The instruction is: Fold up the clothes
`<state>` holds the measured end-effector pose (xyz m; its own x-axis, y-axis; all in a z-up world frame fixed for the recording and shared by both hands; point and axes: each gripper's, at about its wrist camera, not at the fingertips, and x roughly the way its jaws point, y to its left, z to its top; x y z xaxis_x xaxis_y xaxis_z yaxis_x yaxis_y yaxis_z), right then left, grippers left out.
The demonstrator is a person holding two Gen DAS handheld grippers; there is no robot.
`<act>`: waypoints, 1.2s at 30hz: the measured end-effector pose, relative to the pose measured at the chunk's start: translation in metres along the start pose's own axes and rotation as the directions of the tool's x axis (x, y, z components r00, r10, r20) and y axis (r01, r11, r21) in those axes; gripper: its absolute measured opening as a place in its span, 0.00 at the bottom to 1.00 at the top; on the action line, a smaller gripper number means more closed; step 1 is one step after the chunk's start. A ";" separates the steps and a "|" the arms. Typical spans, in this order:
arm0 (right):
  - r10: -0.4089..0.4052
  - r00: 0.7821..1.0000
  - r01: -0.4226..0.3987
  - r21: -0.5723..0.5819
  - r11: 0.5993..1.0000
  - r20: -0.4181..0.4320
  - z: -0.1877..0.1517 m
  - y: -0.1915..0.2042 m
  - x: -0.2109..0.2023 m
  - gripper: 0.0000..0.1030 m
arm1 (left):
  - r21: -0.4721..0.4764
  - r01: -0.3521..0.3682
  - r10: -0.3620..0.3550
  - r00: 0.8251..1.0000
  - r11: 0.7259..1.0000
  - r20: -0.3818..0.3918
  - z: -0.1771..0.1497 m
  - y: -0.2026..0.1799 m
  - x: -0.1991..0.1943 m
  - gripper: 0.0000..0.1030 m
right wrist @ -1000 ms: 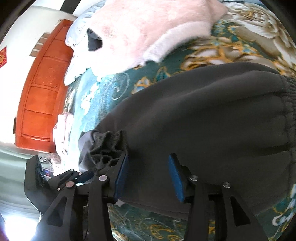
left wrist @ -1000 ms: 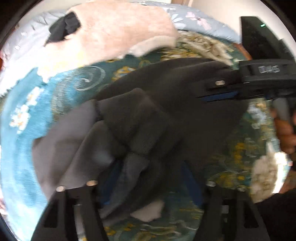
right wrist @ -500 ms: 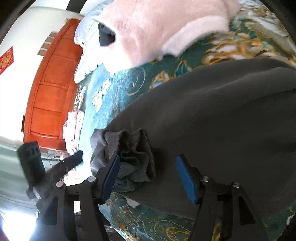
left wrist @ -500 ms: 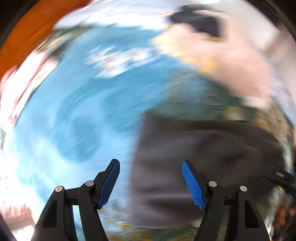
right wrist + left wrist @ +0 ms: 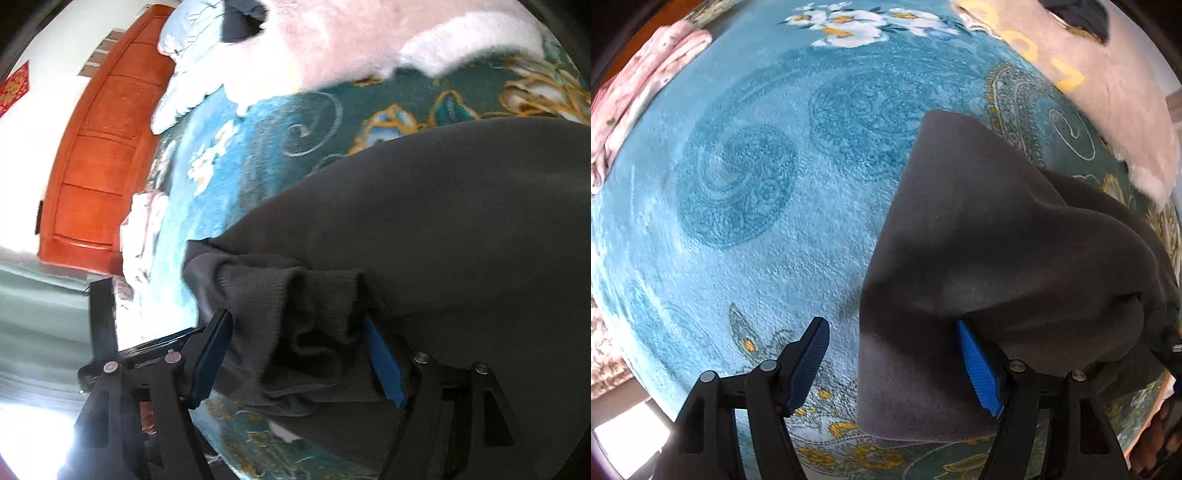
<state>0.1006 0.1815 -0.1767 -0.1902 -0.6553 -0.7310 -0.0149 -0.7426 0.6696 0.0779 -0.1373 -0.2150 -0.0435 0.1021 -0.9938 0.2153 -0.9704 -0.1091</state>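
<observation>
A dark grey garment [image 5: 997, 240] lies folded on the teal patterned bedspread [image 5: 738, 184]. My left gripper [image 5: 894, 365] points down over the garment's near edge and is open. One blue pad hangs over bare bedspread and the other sits against the cloth. In the right wrist view the same garment [image 5: 461, 221] fills the right side, and its bunched ribbed cuffs [image 5: 295, 314] lie between the fingers of my right gripper [image 5: 297, 363]. Those jaws are opening, and the pads stand beside the cuffs without squeezing them.
A fluffy pink garment [image 5: 1108, 74] lies beyond the grey one. A folded pink cloth [image 5: 639, 85] rests at the bed's far corner. An orange wooden headboard [image 5: 99, 147] and a pale blue pillow [image 5: 192, 48] bound the bed. A person's hand [image 5: 1156, 443] shows at the lower right.
My left gripper swung sideways off the bunched cloth, rolled, and now hangs over the garment's edge. The right gripper's jaws widened and it shifted over the cuffs.
</observation>
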 end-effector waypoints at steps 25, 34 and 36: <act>-0.006 0.986 0.000 0.037 0.999 0.169 0.002 -0.029 -0.109 0.48 | 0.135 -0.128 0.085 0.954 0.983 0.286 -0.011 -0.031 -0.063 0.76; -0.246 0.892 0.060 0.439 0.896 0.379 -0.063 -0.141 -0.214 0.60 | 0.368 0.325 -0.390 0.914 0.871 0.115 -0.029 -0.122 -0.066 0.76; -0.192 0.898 -0.030 0.490 0.871 0.397 -0.073 -0.155 -0.205 0.62 | 0.382 0.299 -0.346 0.936 0.874 0.059 -0.032 -0.137 -0.044 0.76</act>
<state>0.2133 0.4207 -0.1407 -0.5574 -0.3906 -0.7326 -0.4879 -0.5598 0.6697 0.0815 -0.0020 -0.1567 -0.1729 0.4185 -0.8916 -0.1973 -0.9016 -0.3849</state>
